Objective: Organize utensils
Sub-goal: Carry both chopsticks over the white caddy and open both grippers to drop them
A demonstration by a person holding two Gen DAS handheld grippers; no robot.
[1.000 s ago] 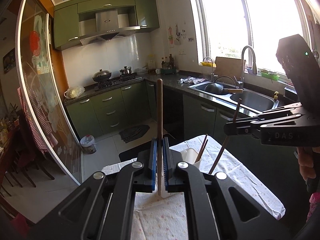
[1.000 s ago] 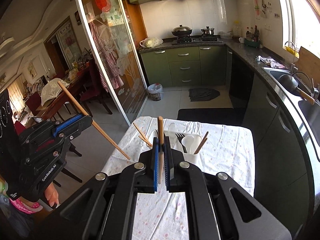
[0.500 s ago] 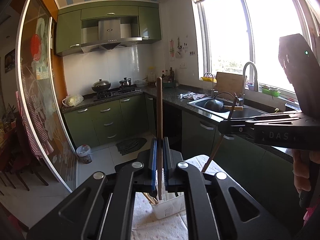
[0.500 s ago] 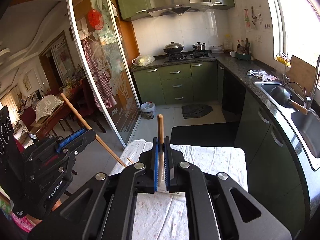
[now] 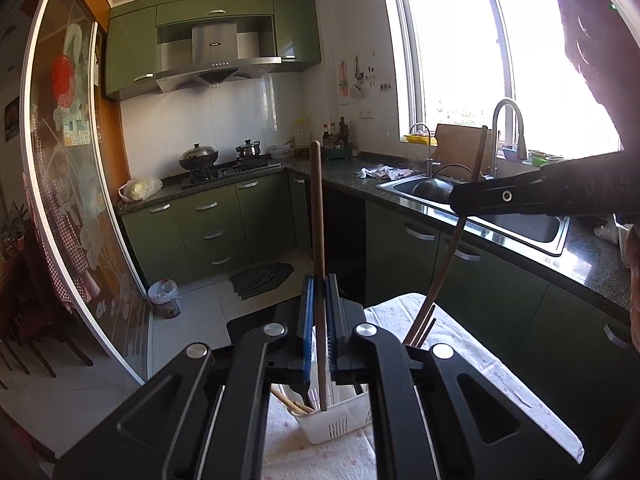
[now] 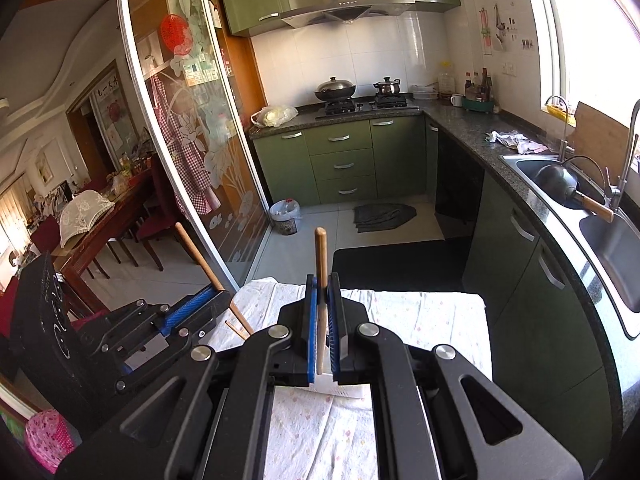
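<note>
My left gripper is shut on an upright wooden chopstick whose lower tip reaches into the white utensil basket on the table. My right gripper is shut on another wooden chopstick, held upright over the basket, mostly hidden behind the fingers. In the left wrist view the right gripper comes in from the right, its chopstick slanting down into the basket's right side. In the right wrist view the left gripper is at the left with its chopstick.
The basket stands on a small table with a white flowered cloth. More chopsticks lie in the basket's left part. A green counter with a sink runs along the right. A glass sliding door is at the left.
Both grippers have tilted up and come lower and closer to the basket, so the table fills less of each view. Both chopstick tips now reach down at the basket.
</note>
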